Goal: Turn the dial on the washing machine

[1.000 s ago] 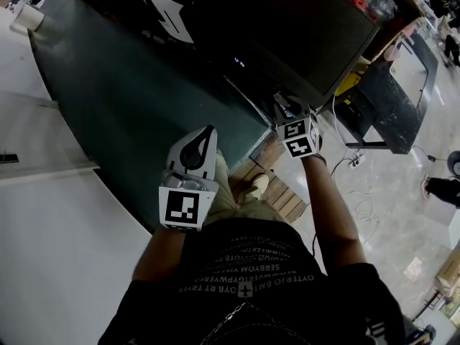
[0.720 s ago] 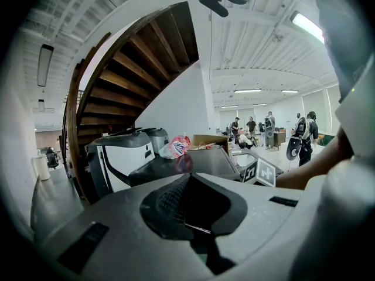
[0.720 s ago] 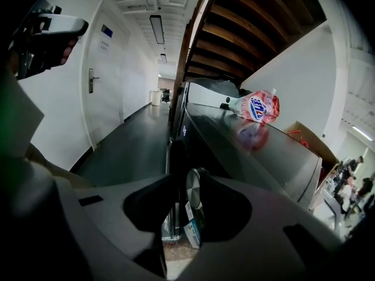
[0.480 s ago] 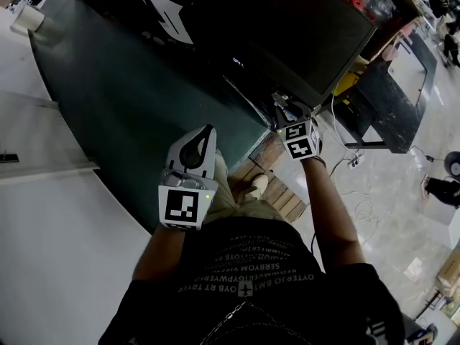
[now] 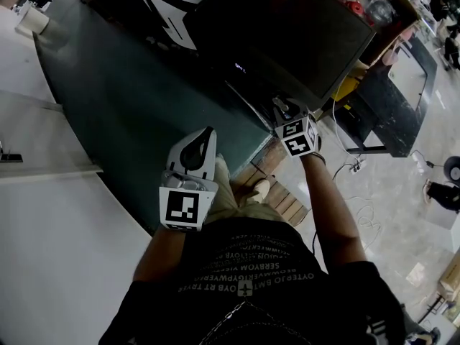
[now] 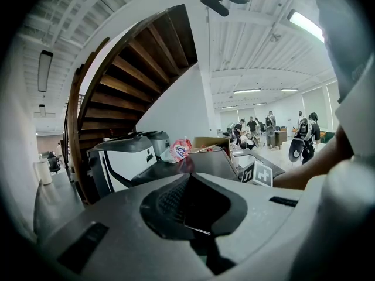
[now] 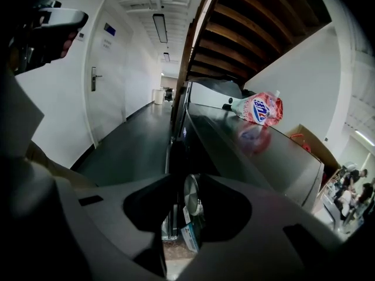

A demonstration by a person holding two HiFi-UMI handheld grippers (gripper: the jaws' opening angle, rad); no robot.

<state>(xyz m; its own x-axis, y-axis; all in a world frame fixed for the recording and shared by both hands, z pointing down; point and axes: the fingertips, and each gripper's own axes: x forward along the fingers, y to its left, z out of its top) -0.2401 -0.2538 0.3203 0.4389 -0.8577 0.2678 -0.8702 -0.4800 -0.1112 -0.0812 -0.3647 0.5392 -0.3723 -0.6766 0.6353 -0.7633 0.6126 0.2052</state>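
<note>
Right gripper [image 5: 282, 108] sits at the front top edge of the washing machine [image 5: 302, 27], centre-right of the head view. In the right gripper view its jaws look closed onto the dial [image 7: 191, 195], which shows lower centre, seen nearly edge-on between them. Left gripper [image 5: 203, 141] hangs lower left of centre, jaws together on nothing, pointing away from the machine and well apart from it. Risks, as judgement: the dial face looks smooth and shiny, so the jaws may slip round it instead of turning it, more so if the bite is off-centre or only on the rim. A twist with the wrist off the dial's axis could pry the knob sideways or pop the jaws off. Over-rotating could skip past the wanted setting, and nothing here shows the setting marks, so the target can't be judged. The small lit display [image 5: 239, 67] is too small to read. Materials: dial is a round, flat, silver metallic-looking disc. Machine body is dark, glossy and boxy, its flat top reflecting the pink detergent pouch [image 7: 258, 108] lying on it, soft and crinkly-looking. Gripper shells are matte light plastic, with ribbed dark pads visible on the left one.
</note>
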